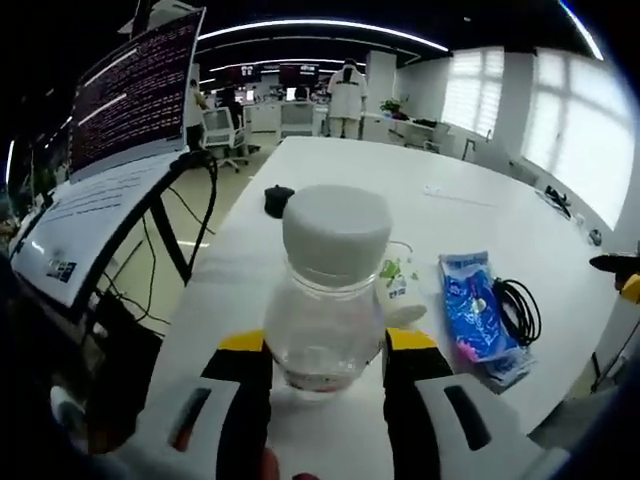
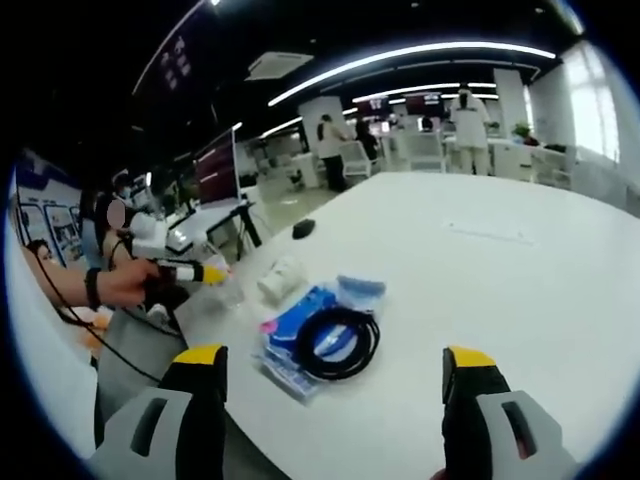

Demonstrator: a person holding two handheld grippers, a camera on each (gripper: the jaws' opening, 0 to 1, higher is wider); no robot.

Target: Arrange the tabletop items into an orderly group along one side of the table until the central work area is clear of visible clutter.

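Note:
A clear plastic bottle [image 1: 325, 300] with a white screw cap stands upright on the table's near edge, and my left gripper [image 1: 328, 345] is shut on its lower body, yellow-tipped jaws on both sides. To its right lie a small white container with green print [image 1: 400, 282], a blue packet [image 1: 468, 310] and a coiled black cable [image 1: 518, 312]. In the right gripper view the cable [image 2: 335, 342] rests on the blue packet [image 2: 300, 325], just ahead of my right gripper [image 2: 335, 385], which is open and holds nothing. The white container [image 2: 280, 278] lies beyond the packet.
A black mouse-like object [image 1: 278, 198] sits farther along the white table [image 1: 330, 165], and a thin white strip [image 2: 480, 233] lies mid-table. A laptop on a stand [image 1: 110, 150] is off the table's left edge. A person's hand [image 2: 120, 283] holds the left gripper [image 2: 195, 272]. People stand in the background.

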